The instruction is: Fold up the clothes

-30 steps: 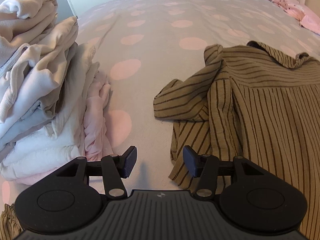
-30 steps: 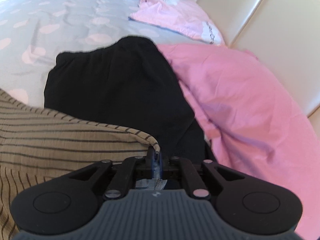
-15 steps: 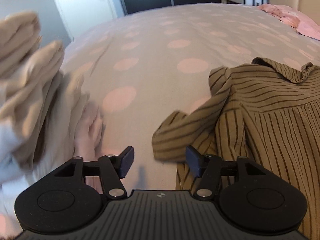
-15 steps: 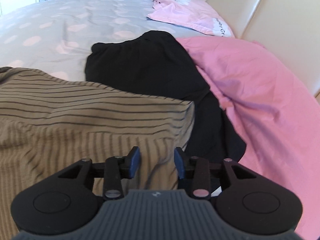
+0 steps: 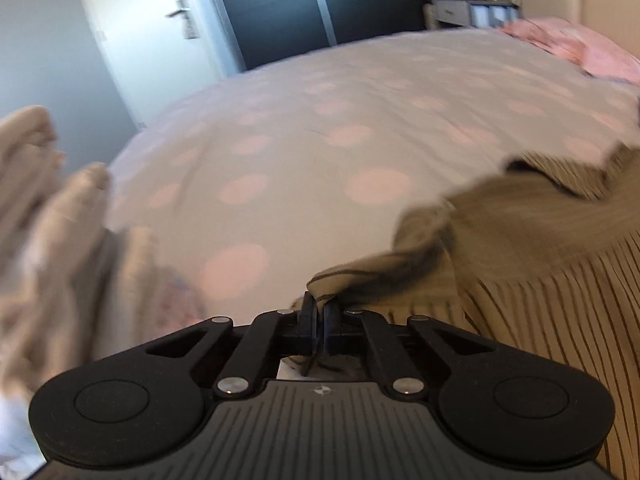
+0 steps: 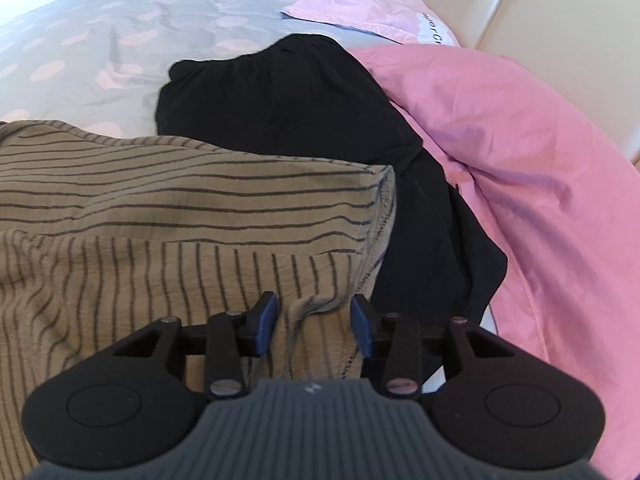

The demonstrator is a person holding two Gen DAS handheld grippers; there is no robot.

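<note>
A: The left gripper [image 5: 319, 314]?
B: Clamped on a sleeve tip of the striped shirt [image 5: 560, 280], which spreads toward three o'clock on the dotted bedcover [image 5: 300, 152]

A: And the right gripper [image 6: 314, 318]?
B: Jaws apart over the shirt's hem, fabric bunched between them unpinched; a black garment [image 6: 288, 96] at twelve o'clock

A wide bed under a pale grey cover dotted with soft pink circles [image 5: 320, 152] fills the room. At eleven o'clock in the left wrist view stands a white door with a metal lever handle [image 5: 180, 12], and at twelve a dark wardrobe front [image 5: 320, 4]. A cream padded headboard [image 6: 560, 32] sits at two o'clock in the right wrist view.
</note>
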